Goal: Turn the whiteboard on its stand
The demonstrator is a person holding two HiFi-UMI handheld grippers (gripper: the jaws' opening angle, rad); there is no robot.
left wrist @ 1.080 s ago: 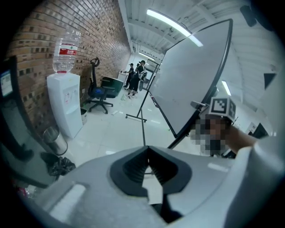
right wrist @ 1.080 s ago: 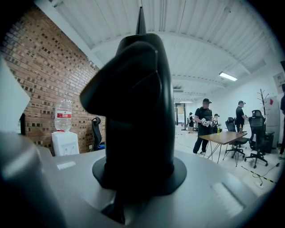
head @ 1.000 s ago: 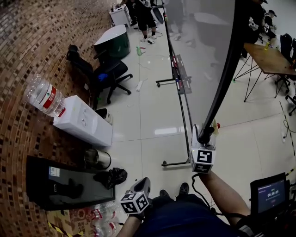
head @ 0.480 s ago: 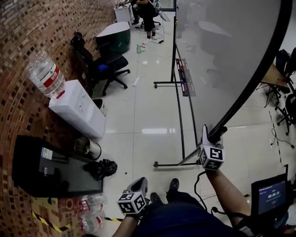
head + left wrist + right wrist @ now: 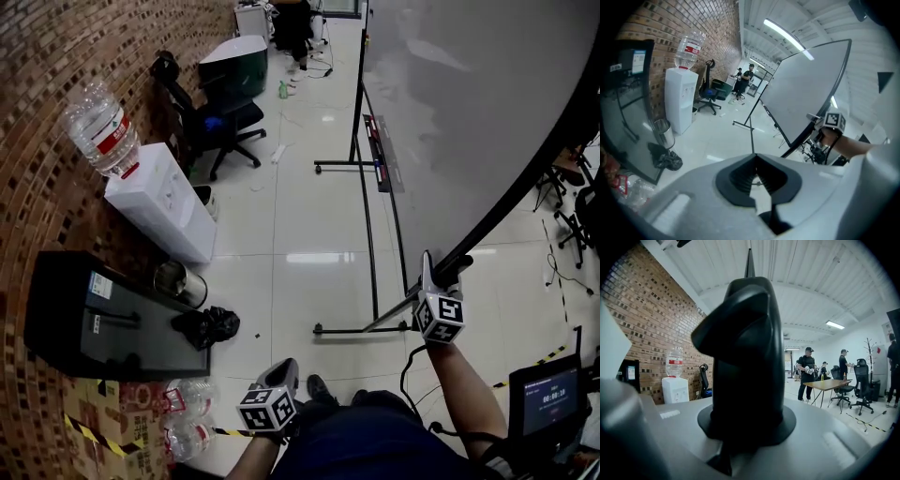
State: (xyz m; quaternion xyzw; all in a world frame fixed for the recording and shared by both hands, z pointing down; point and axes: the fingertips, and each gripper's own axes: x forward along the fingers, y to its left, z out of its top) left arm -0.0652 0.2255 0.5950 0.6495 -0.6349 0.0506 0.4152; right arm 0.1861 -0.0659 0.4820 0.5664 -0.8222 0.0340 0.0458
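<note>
Large whiteboard w/ black frame sits tilted on its black metal stand, w/ its lower corner down at the person's right side. Right gripper is clamped on the black frame at that corner. In the right gripper view the dark frame piece fills the space btwn the jaws, which are tight on it. The right forearm reaches up to it from the bottom of the head view.

Left gripper sits low by the person's legs, well apart from the board. The left gripper view shows its jaws drawn together at the tips w/ nothing btwn them, pointing toward the stand and floor.

Grey pen tray lies along the board's edge near the stand post. By the brick wall stands a white water dispenser w/ a clear bottle on top. A round metal bin is just beside it, w/ a black bag on the floor near the bin. A black office chair is further back.
</note>
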